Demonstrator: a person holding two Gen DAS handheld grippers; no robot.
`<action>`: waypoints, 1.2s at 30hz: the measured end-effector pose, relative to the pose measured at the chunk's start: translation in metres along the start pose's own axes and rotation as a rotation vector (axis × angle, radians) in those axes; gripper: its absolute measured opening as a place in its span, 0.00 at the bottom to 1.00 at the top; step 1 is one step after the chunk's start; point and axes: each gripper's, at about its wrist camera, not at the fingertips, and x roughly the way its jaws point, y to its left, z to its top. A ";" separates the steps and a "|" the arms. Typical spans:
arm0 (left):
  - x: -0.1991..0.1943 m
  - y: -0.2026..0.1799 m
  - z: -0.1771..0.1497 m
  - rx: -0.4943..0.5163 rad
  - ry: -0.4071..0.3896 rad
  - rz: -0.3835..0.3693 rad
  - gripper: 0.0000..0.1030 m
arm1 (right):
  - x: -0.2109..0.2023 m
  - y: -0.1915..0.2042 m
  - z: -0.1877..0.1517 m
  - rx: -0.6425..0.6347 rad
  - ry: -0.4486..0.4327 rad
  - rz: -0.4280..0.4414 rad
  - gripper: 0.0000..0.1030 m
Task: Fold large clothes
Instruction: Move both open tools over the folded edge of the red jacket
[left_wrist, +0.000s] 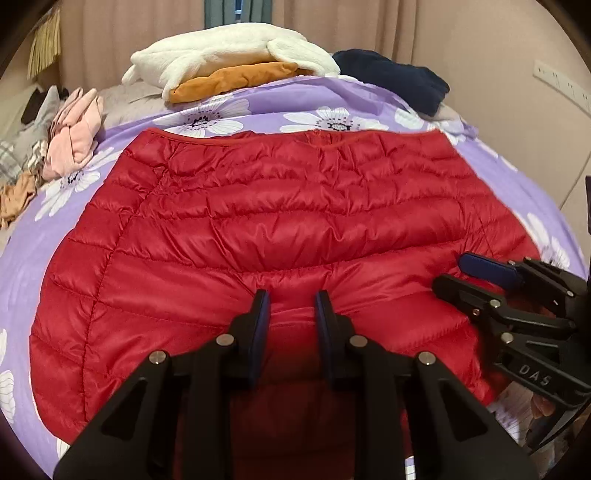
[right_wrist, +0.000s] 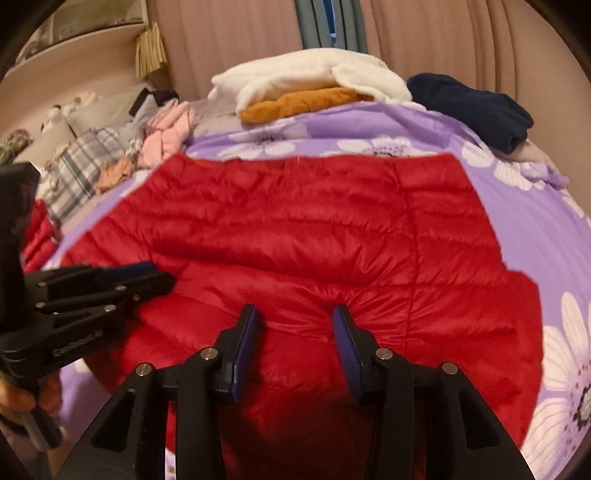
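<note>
I am pinching the near edge of the red down jacket (left_wrist: 280, 206), which is lying spread on the bed (left_wrist: 258, 107), with my left gripper (left_wrist: 291, 306) and right gripper (right_wrist: 295, 325) side by side, likely to fold it away from me. My fingers are hiding the pinched edge itself.

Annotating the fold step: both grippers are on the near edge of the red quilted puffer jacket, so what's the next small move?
Probably lift both grippers together and carry the near edge toward the far hem: left gripper and right gripper each pinch the red quilted puffer jacket, which lies flat on the purple floral bedspread.
</note>
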 end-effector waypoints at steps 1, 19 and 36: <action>0.001 -0.001 -0.001 0.005 -0.003 0.004 0.23 | 0.001 0.001 -0.002 -0.005 -0.004 -0.006 0.44; -0.055 0.044 -0.034 -0.146 -0.024 0.013 0.27 | -0.072 -0.034 -0.024 0.080 -0.071 -0.012 0.44; -0.079 0.093 -0.052 -0.437 -0.018 -0.102 0.55 | -0.063 -0.043 -0.040 0.125 -0.005 -0.034 0.44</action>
